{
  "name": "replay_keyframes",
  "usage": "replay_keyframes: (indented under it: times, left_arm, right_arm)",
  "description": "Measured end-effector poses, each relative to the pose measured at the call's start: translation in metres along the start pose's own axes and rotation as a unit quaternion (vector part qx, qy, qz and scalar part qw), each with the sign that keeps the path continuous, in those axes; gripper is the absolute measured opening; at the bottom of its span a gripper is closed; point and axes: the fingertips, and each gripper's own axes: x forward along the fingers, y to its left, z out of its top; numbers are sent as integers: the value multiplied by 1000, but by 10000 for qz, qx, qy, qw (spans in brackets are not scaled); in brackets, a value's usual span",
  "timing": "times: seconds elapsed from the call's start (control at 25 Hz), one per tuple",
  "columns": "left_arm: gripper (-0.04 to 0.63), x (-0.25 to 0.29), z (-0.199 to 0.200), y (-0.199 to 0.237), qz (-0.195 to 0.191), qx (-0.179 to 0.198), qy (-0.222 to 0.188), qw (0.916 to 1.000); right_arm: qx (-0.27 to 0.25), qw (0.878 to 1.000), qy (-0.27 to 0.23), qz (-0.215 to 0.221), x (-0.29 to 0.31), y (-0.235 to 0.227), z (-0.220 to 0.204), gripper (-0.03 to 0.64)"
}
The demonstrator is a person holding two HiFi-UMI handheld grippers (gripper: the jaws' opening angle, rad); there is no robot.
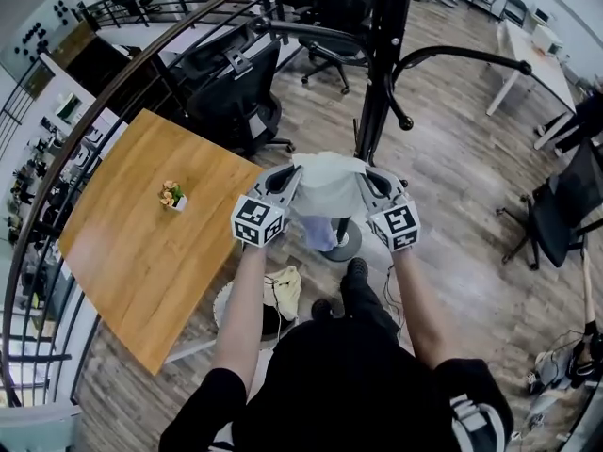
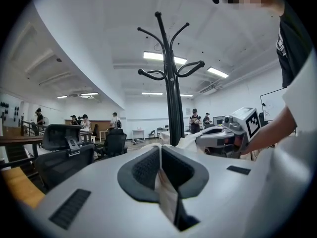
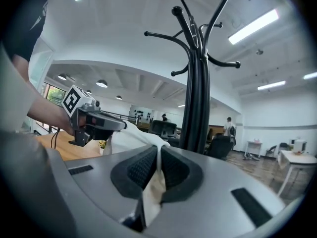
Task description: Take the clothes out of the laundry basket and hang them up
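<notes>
- Pinching a fold of the white garment [image 2: 167,198], the left gripper [image 2: 160,168] is pressing its jaws together on the cloth, which is running down between the dark pads.
- The right gripper [image 3: 158,168] is clamping another edge of the same garment, its jaws closed tight on cream-white fabric.
- Seen from the head view, the garment is hanging bunched and pale between the two grippers, raised in front of the person, with a bluish part drooping below.
- Under the person's arms, the laundry basket [image 1: 222,301] is sitting on the floor, holding a cream cloth [image 1: 283,288].
- Just beyond the garment, the black coat stand [image 1: 382,55] is rising, its hooks curving out above the grippers.
- Farther left, a wooden table [image 1: 132,252] is carrying a small flower pot [image 1: 171,195].
</notes>
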Motion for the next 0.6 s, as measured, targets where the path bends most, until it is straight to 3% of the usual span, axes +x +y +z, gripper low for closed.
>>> replay_keyframes:
  times: [0.28,0.6]
  left_arm:
    - [31,35,-14,26,-71,167,360,9992]
    - [32,64,-69,30,-157,-162,1007,9947]
  right_arm:
    - [-398,9988,271,87,22,-12,-2,25]
    - [67,9965,789,286,21,-8,-55,26]
